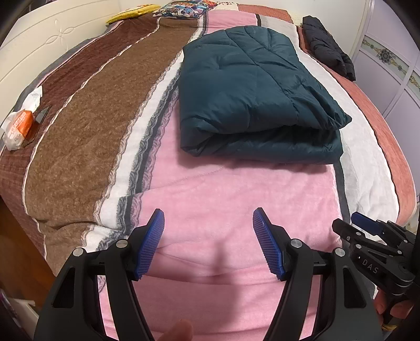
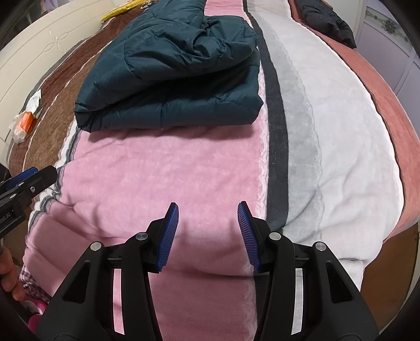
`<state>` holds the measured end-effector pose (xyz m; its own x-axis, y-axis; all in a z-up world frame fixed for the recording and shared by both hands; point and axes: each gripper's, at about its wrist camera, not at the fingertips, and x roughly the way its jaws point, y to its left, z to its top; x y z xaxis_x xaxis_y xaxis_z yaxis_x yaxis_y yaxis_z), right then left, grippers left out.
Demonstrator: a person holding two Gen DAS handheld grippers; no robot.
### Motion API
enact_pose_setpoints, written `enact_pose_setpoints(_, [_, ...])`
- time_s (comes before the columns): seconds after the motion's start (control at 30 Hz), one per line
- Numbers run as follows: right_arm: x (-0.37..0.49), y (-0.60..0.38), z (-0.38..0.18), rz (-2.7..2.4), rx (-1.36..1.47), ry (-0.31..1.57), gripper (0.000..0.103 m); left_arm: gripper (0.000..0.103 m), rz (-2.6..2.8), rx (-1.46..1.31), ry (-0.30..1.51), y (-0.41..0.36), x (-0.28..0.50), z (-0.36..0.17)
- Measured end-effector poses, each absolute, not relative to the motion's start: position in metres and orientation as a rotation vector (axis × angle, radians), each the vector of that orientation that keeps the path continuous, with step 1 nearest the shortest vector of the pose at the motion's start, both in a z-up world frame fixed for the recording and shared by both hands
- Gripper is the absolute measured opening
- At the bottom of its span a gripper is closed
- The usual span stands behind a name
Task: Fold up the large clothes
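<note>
A dark teal quilted jacket (image 1: 252, 91) lies folded into a thick rectangle on the pink stripe of the bed blanket (image 1: 223, 199); it also shows in the right wrist view (image 2: 170, 73). My left gripper (image 1: 208, 217) is open and empty, hovering over the pink blanket well short of the jacket. My right gripper (image 2: 208, 212) is open and empty, also over the pink blanket in front of the jacket. The right gripper shows at the lower right edge of the left wrist view (image 1: 367, 230), and the left gripper at the left edge of the right wrist view (image 2: 26, 181).
A black padded garment (image 1: 328, 47) lies at the bed's far right. An orange and white packet (image 1: 18, 126) with tissue lies at the left edge. A yellow item (image 1: 131, 13) and patterned pillow (image 1: 183, 8) sit at the far end. A white headboard (image 1: 47, 34) stands left.
</note>
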<state>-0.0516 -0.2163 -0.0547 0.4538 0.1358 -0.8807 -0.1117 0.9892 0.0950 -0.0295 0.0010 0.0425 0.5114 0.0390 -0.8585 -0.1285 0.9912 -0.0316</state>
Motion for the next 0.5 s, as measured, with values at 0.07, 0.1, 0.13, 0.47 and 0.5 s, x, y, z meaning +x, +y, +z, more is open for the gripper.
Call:
enact_pose_setpoints(0.07, [-0.0516,-0.2165,-0.055,0.153,0.025,1.09,0.047,0.067,0.1,-0.095,1.03,0.0008,-0.0293,0.0424])
enact_pose_setpoints(0.1, [-0.0517,-0.2165,-0.0552,0.153,0.026,1.091,0.047,0.067,0.1,-0.095,1.03,0.0009,-0.0294,0.0424])
enact_pose_setpoints(0.13, [-0.0519,-0.2165,-0.0556,0.153,0.026,1.091,0.047,0.067,0.101,-0.095,1.03,0.0007,-0.0294,0.0424])
enact_pose_setpoints(0.47, [-0.0521,-0.2162,-0.0554,0.153,0.027,1.09,0.047,0.067,0.101,-0.095,1.031,-0.0001,-0.0305,0.0416])
enact_pose_setpoints(0.5, [-0.052,-0.2163,-0.0555,0.153,0.027,1.091,0.047,0.067,0.102,-0.094,1.031,-0.0001,-0.0305,0.0416])
